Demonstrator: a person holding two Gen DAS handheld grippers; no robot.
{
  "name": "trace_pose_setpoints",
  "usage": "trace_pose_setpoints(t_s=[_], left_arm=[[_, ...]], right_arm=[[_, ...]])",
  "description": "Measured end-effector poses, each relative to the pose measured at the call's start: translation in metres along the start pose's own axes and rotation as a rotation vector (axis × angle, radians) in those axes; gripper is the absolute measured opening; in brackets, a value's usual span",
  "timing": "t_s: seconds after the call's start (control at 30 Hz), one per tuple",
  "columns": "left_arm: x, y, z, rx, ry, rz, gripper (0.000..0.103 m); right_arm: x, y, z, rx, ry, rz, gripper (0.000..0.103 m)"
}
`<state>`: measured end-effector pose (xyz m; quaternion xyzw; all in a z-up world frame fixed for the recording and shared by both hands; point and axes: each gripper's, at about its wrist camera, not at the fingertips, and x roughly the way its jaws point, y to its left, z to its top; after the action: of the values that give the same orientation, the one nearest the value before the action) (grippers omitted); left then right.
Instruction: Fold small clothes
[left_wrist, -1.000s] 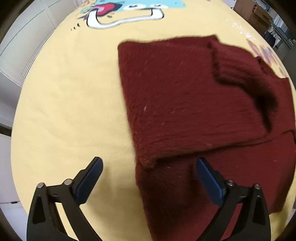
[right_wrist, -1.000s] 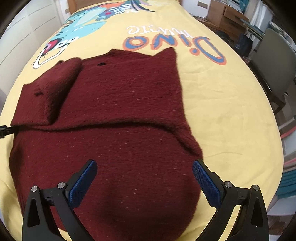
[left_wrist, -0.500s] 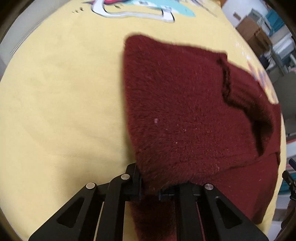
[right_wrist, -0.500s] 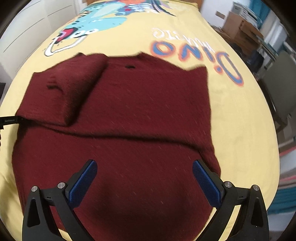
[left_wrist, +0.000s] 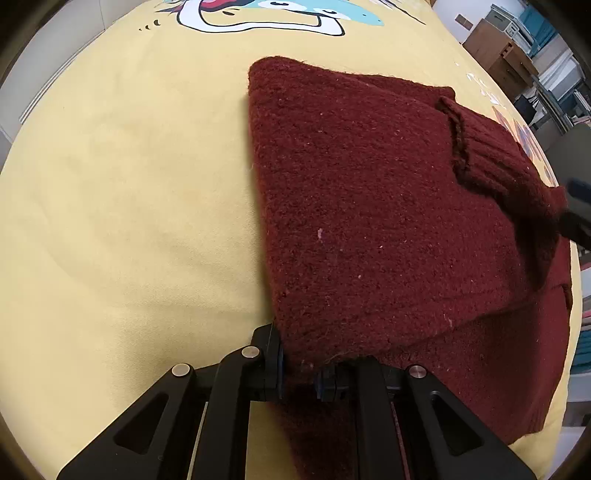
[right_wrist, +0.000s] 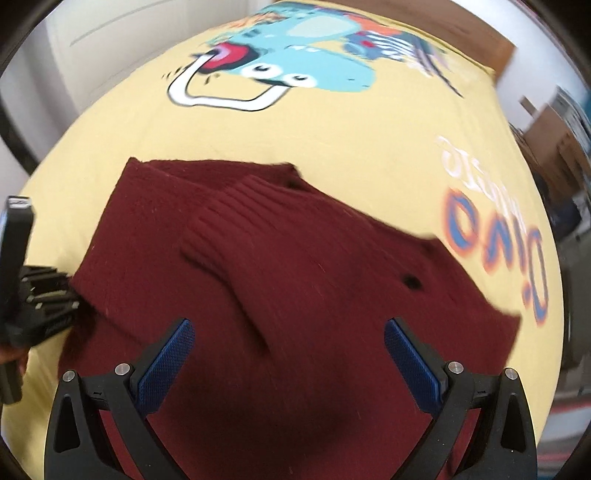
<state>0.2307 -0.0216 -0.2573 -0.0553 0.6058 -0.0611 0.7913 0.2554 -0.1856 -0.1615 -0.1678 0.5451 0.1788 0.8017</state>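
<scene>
Yellow dinosaur bedsheet (left_wrist: 122, 184) carries a maroon sweater (left_wrist: 369, 221); left tongs (left_wrist: 299, 373) pinch its folded corner, right tongs (right_wrist: 288, 354) gape above it.

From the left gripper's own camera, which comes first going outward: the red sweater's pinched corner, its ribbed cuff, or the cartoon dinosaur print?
1. Pinched corner, right between the left gripper fingers.
2. Ribbed cuff, further out, to the right.
3. Dinosaur print, at the yellow sheet's far end.

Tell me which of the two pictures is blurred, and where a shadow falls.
Left wrist view: sharp, the sweater knit clear, only fisheye bending at the edges. Right wrist view: motion blur, smearing the lettering on the yellow sheet; a soft dark shadow lies on the sweater under the open right hand-held gripper.
</scene>
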Motion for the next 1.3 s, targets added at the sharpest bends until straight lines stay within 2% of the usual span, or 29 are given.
trace_pose_setpoints(t_s=[0.13,0.2,0.27,0.33,0.4,0.43,0.47,0.6,0.83,0.93,1.03,1.07,1.1,1.17,1.2,1.27,1.3], left_arm=[[0.002,0.003,0.001,-0.002,0.005,0.002,0.01],[0.002,0.0,0.001,0.003,0.007,0.006,0.01],[0.002,0.0,0.003,0.008,0.009,0.01,0.01],[0.004,-0.004,0.004,0.007,0.011,0.006,0.01],[0.006,-0.001,0.005,-0.001,0.013,-0.002,0.01],[0.006,-0.001,0.005,-0.004,0.015,-0.006,0.01],[0.002,0.009,0.004,-0.006,0.015,-0.007,0.01],[0.002,0.008,0.006,-0.011,0.015,-0.007,0.01],[0.002,0.009,0.007,-0.012,0.021,-0.001,0.01],[0.0,0.009,0.007,0.01,0.016,0.026,0.01],[-0.001,0.005,0.007,0.032,0.019,0.054,0.01],[0.003,-0.009,-0.002,0.033,0.02,0.057,0.01],[0.003,-0.009,-0.002,0.032,0.022,0.056,0.01],[0.004,-0.011,-0.002,0.03,0.026,0.054,0.01],[0.011,-0.023,0.014,0.031,0.028,0.056,0.01],[0.01,-0.022,0.016,0.036,0.03,0.059,0.01],[0.006,-0.014,0.016,0.037,0.03,0.059,0.01]], right_arm=[[0.033,0.023,0.03,-0.038,0.046,0.033,0.102],[0.044,0.03,0.036,-0.055,0.075,0.032,0.095],[0.06,0.037,0.037,-0.063,0.124,0.003,0.074],[0.068,0.037,0.035,-0.059,0.145,-0.007,0.068],[0.068,0.03,0.033,-0.038,0.142,0.004,0.051],[0.066,0.024,0.032,-0.025,0.141,-0.004,0.031],[0.063,0.018,0.031,-0.018,0.138,-0.016,0.02],[0.046,-0.019,0.025,0.092,0.105,0.027,0.018],[0.004,-0.094,-0.013,0.279,0.033,0.054,0.017],[0.0,-0.114,-0.042,0.35,0.037,0.084,0.017],[0.016,-0.125,-0.066,0.408,0.075,0.129,0.018],[0.02,-0.127,-0.073,0.417,0.088,0.136,0.019],[0.024,-0.127,-0.08,0.423,0.1,0.138,0.02],[0.031,-0.131,-0.092,0.453,0.11,0.127,0.038],[0.031,-0.134,-0.096,0.469,0.109,0.118,0.043],[0.027,-0.142,-0.106,0.489,0.101,0.098,0.056],[0.025,-0.146,-0.111,0.488,0.109,0.081,0.058]])
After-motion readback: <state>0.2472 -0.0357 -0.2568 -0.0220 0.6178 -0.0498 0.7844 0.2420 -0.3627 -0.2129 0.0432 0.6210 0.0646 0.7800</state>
